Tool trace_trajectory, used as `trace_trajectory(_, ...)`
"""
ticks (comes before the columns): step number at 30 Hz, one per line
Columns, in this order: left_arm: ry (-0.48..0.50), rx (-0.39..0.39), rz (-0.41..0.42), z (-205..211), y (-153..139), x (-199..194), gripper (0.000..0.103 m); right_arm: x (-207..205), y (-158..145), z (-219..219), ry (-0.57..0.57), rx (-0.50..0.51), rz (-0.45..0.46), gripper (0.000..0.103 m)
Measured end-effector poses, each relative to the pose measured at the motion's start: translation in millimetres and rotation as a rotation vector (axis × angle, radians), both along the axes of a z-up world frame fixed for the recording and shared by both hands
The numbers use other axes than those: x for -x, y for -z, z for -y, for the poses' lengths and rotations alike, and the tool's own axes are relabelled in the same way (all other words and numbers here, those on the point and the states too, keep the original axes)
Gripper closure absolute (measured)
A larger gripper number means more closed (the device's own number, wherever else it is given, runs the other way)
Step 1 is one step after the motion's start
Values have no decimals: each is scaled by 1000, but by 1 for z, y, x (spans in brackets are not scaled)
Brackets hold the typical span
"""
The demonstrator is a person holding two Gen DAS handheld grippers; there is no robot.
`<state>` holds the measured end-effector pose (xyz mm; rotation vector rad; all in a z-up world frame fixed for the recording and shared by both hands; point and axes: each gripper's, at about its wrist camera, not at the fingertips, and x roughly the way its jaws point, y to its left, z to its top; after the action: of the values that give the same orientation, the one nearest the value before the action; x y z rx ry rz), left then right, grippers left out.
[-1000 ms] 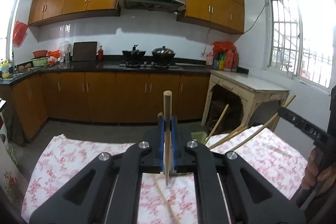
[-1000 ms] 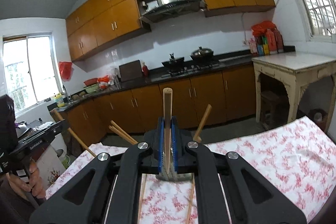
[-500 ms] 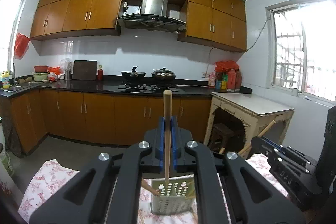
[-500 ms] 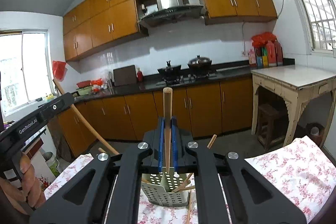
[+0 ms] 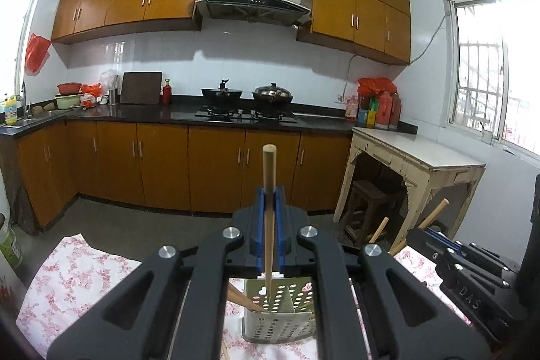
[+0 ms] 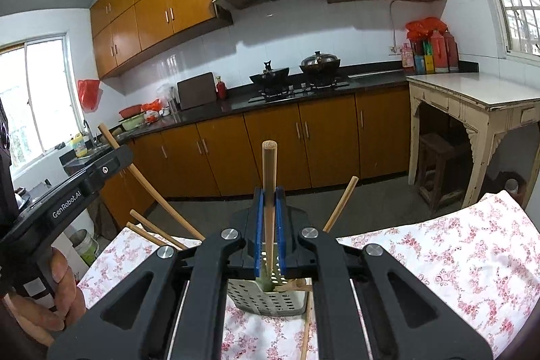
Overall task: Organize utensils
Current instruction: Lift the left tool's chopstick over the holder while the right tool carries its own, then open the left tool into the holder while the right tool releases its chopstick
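My left gripper (image 5: 269,201) is shut on a wooden chopstick (image 5: 269,191) held upright, its lower tip over the perforated metal utensil holder (image 5: 278,314) on the floral tablecloth (image 5: 67,279). My right gripper (image 6: 269,201) is shut on another wooden chopstick (image 6: 269,191), its lower tip inside the same holder (image 6: 266,296). Several chopsticks lean in the holder (image 6: 339,208). The right gripper shows at the right of the left wrist view (image 5: 472,279); the left one shows at the left of the right wrist view (image 6: 67,201).
A loose chopstick (image 6: 305,333) lies on the cloth in front of the holder. Beyond the table are a kitchen counter (image 5: 202,118) with pots and a cream side table (image 5: 418,157) at the right.
Both grippers rose and levelled out over the holder. The chopsticks' lower tips came down to the holder's mouth, and the two grippers drew closer together.
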<state>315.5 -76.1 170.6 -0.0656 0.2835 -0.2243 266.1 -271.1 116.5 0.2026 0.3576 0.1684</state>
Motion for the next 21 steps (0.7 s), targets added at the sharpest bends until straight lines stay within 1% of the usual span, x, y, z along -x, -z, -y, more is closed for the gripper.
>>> trace_trajectory(13, 5, -13, -38, -8, 12, 0, 96, -14, 8, -3, 10, 4, -42, 95)
trace_trajectory(17, 6, -6, -53, -12, 14, 0, 95, -18, 9, -6, 19, 21, -56, 95)
trace_trajectory(18, 0, -2, -55, -13, 14, 0, 91, -17, 8, -5, 27, 19, -57, 95)
trace_trajectory(19, -2, -1, -56, -14, 14, 0, 86, -17, 8, -5, 28, 18, -56, 91)
trace_trajectory(20, -8, 1, -56, -15, 14, 0, 73, -16, 8, -4, 30, 15, -54, 87)
trace_trajectory(21, -14, 2, -54, -15, 14, 1, 67, -14, 7, -4, 37, 14, -48, 75)
